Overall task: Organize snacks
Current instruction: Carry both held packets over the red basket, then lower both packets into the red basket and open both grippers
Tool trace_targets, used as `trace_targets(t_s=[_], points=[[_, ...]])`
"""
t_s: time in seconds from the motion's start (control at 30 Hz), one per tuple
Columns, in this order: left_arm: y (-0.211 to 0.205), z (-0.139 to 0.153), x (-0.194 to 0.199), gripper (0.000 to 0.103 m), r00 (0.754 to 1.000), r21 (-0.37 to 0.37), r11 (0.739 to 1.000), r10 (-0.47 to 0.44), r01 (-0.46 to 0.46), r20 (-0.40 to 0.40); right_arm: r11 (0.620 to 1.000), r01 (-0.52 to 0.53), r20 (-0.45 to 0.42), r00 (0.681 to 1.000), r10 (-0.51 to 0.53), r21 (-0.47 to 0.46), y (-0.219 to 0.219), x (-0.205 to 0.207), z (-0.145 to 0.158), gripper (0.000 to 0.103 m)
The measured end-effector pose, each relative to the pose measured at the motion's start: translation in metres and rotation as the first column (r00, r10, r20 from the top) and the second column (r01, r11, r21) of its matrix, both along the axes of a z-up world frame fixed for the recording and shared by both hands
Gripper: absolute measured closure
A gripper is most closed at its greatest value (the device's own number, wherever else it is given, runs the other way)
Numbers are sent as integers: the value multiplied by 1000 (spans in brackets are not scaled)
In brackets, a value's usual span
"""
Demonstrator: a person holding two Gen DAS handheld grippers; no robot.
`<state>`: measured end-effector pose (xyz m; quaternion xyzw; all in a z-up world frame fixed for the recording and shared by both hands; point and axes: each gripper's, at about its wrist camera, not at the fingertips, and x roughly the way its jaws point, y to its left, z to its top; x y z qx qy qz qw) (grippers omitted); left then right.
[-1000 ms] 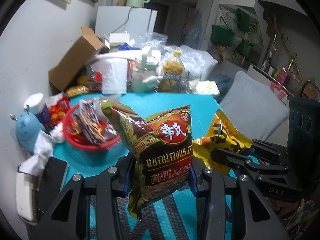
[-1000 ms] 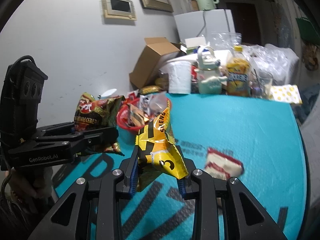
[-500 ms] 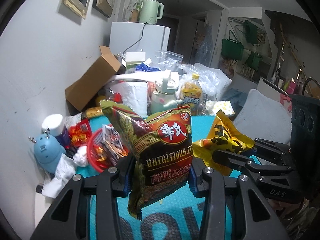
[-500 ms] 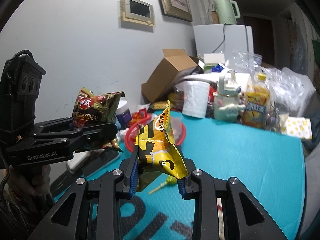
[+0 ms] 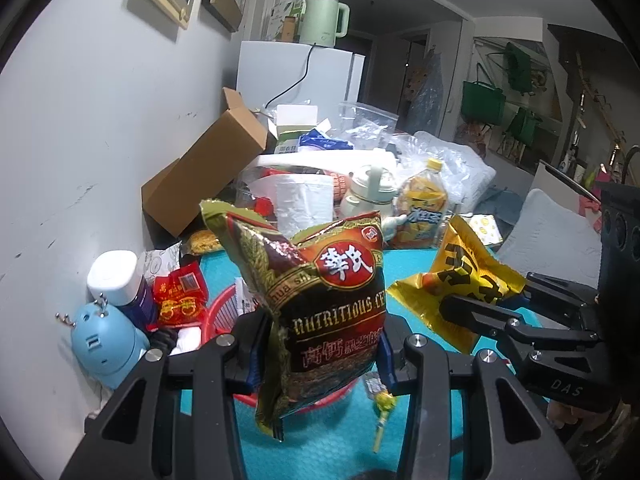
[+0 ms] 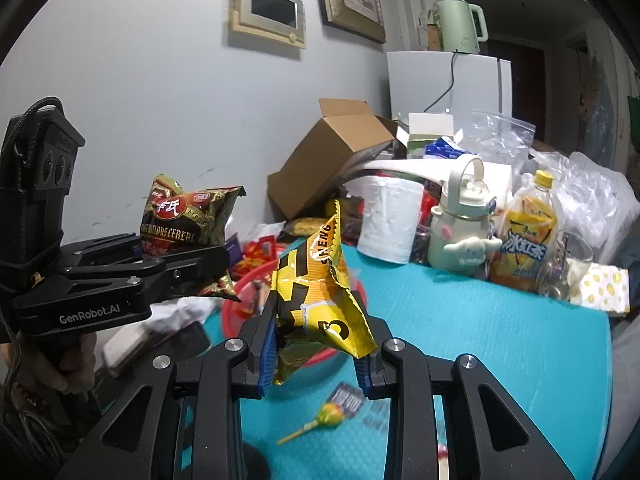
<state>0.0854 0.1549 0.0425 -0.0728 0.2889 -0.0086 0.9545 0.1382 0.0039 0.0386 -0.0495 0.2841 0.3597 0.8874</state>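
Brown cereal bag point(image 5: 332, 300) clamped upright in left claw point(image 5: 320, 364), above red basket point(image 5: 224, 308). Yellow snack bag point(image 6: 320, 300) pinched in right claw point(image 6: 316, 360), at the cereal bag's 3 o'clock. Lollipop point(image 6: 328, 416) lies on teal table point(image 6: 500, 340) below.

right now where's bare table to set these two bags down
The turquoise table mat is bare on the right, in front of the yellow iced-tea bottle and the white paper roll. The near edge holds a yellow lollipop. It is crowded on the left around the red plastic basket and along the back wall.
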Motion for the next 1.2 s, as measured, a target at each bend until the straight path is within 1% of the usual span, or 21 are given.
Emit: trace_targets(t_s=[0.17, 0.33, 0.43, 0.67, 0.83, 0.93, 1.0, 1.07, 1.13, 1.2], points=[[8, -8, 22, 61, 1000, 1, 1000, -8, 8, -10, 1000, 14, 9, 1000, -14, -15, 12, 21, -5, 72], [13, -23, 45, 61, 998, -4, 1000, -21, 21, -58, 998, 41, 32, 999, -39, -58, 25, 38, -15, 72], [14, -31, 53, 61, 996, -3, 1000, -21, 21, -83, 997, 34, 22, 999, -33, -72, 29, 44, -23, 72], [19, -50, 65, 61, 992, 34, 999, -6, 10, -128, 996, 22, -3, 1000, -22, -92, 40, 55, -39, 72], [27, -56, 69, 61, 991, 14, 1000, -26, 28, -131, 994, 22, 1, 1000, -22, -111, 47, 56, -49, 72], [29, -59, 74, 58, 989, 0, 999, -31, 32, -146, 993, 19, -9, 1000, -20, -118, 50, 59, -53, 72], [31, -62, 77, 53, 985, 0, 1000, -11, 12, -173, 992, 16, -12, 1000, -18, -126, 52, 60, -56, 72], [32, -63, 77, 38, 986, 10, 1000, 11, -9, -167, 991, 13, -19, 1000, -15, -131, 54, 61, -58, 72], [35, -61, 75, 30, 988, 27, 999, 41, -38, -148, 990, 4, -29, 1000, -8, -140, 57, 63, -62, 72], [37, -59, 73, 29, 989, 37, 998, 60, -56, -136, 989, -3, -36, 999, -3, -150, 61, 65, -67, 72]])
